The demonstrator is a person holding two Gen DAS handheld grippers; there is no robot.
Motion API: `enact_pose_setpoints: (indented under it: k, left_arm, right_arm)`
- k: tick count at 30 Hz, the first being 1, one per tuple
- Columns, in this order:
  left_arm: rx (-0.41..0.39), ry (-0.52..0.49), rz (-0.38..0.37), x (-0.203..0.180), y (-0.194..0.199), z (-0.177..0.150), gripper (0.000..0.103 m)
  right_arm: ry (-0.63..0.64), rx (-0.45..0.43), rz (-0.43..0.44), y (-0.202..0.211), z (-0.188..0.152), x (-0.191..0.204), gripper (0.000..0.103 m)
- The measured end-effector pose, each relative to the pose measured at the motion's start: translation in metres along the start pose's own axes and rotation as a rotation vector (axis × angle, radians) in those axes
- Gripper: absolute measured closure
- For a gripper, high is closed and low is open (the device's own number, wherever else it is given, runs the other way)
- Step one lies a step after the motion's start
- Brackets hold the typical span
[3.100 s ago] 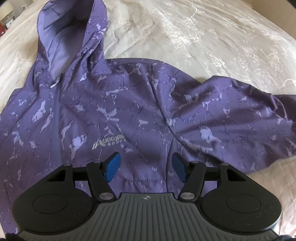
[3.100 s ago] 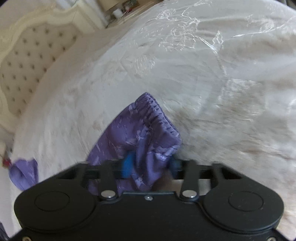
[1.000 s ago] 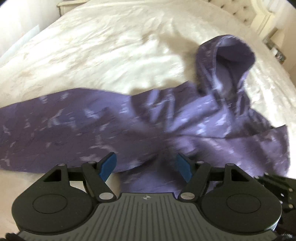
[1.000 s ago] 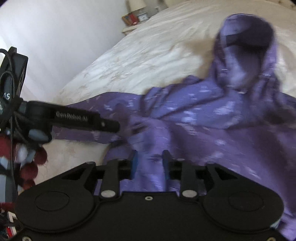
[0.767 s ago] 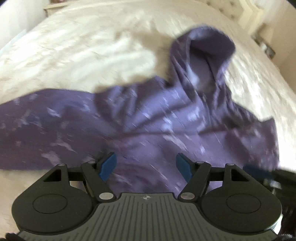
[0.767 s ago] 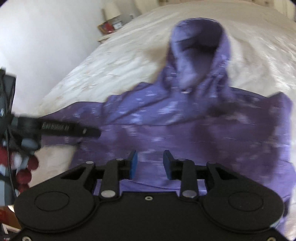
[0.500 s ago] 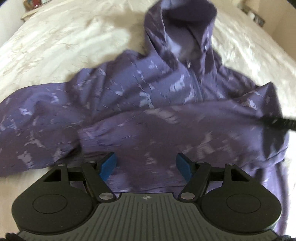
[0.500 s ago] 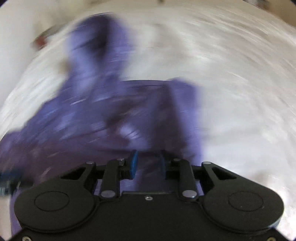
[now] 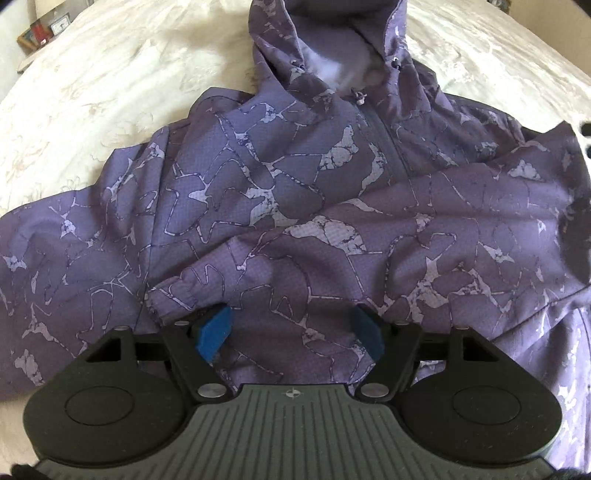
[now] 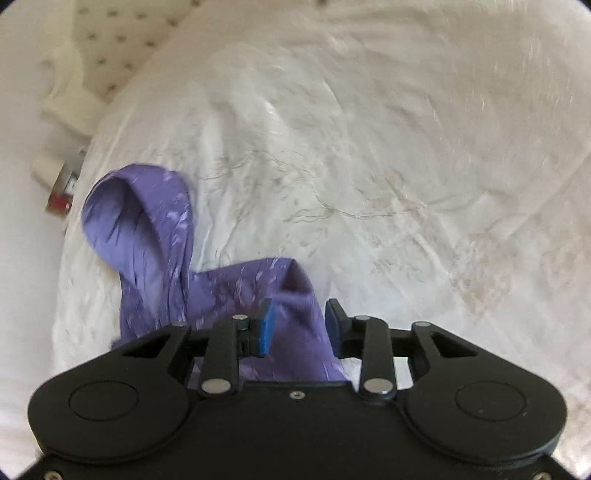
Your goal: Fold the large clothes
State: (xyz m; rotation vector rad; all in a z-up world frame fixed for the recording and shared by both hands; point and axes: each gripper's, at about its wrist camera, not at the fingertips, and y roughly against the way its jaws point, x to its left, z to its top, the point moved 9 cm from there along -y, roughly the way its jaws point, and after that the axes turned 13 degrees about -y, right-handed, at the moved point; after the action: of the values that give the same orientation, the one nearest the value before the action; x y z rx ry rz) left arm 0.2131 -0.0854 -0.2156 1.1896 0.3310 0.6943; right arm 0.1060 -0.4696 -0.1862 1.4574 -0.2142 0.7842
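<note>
A purple patterned hooded jacket (image 9: 280, 177) lies front up on the white bed (image 9: 110, 74), hood (image 9: 332, 55) at the far end. One sleeve (image 9: 406, 236) is folded across the chest, and its cuff (image 9: 177, 299) lies close to my left gripper's left pad. My left gripper (image 9: 291, 328) hovers open over the jacket's lower front, nothing between its pads. In the right wrist view my right gripper (image 10: 299, 321) is over the jacket's folded shoulder edge (image 10: 295, 288), beside the hood (image 10: 136, 221). Its jaws are opening; fabric shows between the pads without being pinched.
White embroidered bedding (image 10: 369, 147) stretches far beyond the jacket on the right. A tufted cream headboard (image 10: 110, 44) stands at the far left of the right wrist view. Small items sit on a bedside stand (image 9: 40, 33) beside the bed.
The sleeve the right gripper held now lies across the chest. The right gripper swung away to the jacket's shoulder edge. The left gripper turned and sank closer, hood now straight ahead.
</note>
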Motion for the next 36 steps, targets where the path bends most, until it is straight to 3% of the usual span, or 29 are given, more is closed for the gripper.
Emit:
enact_pose_setpoints:
  k: [5,6,7,9,11,14,18,25,29,34,35,36]
  left_arm:
    - [0.004,0.002,-0.006,-0.001,-0.001,0.001,0.032]
    - [0.004,0.002,-0.008,0.000,-0.001,0.002,0.032]
    - [0.002,0.003,-0.011,0.000,-0.001,0.001,0.032]
    - [-0.001,0.002,-0.014,0.001,-0.001,0.001,0.032]
    - [-0.004,0.002,-0.018,0.001,0.001,-0.001,0.032]
    - [-0.006,0.005,-0.020,0.002,0.002,-0.001,0.032]
    - [-0.016,-0.011,-0.022,0.000,0.003,-0.002,0.031]
    - [-0.024,-0.035,-0.036,-0.001,0.003,-0.003,0.031]
    - [-0.030,-0.045,-0.036,-0.002,0.004,-0.004,0.031]
    - [-0.030,-0.054,-0.035,-0.003,0.005,-0.005,0.031]
    - [-0.030,-0.054,-0.036,-0.003,0.005,-0.004,0.031]
    - [-0.029,-0.054,-0.037,-0.003,0.005,-0.004,0.031]
  right_arm:
    - [0.016,0.110,-0.119,-0.037,0.016,0.001,0.069]
    - [0.036,0.145,-0.160,-0.045,0.015,-0.001,0.078]
    - [0.050,0.184,-0.185,-0.048,0.015,-0.008,0.081]
    - [0.079,0.236,-0.196,-0.051,0.011,-0.006,0.089]
    - [0.088,0.261,-0.191,-0.051,0.012,-0.003,0.089]
    - [0.042,0.210,-0.182,-0.044,0.025,-0.002,0.075]
    - [-0.015,0.145,-0.151,-0.036,0.038,-0.001,0.073]
    - [0.114,0.250,-0.253,-0.056,0.017,0.000,0.073]
    - [0.067,0.270,-0.282,-0.060,0.023,-0.006,0.073]
    - [0.060,0.317,-0.295,-0.064,0.018,-0.010,0.058]
    - [0.062,0.327,-0.289,-0.065,0.015,-0.010,0.064]
    - [0.069,0.331,-0.277,-0.067,0.013,-0.007,0.099]
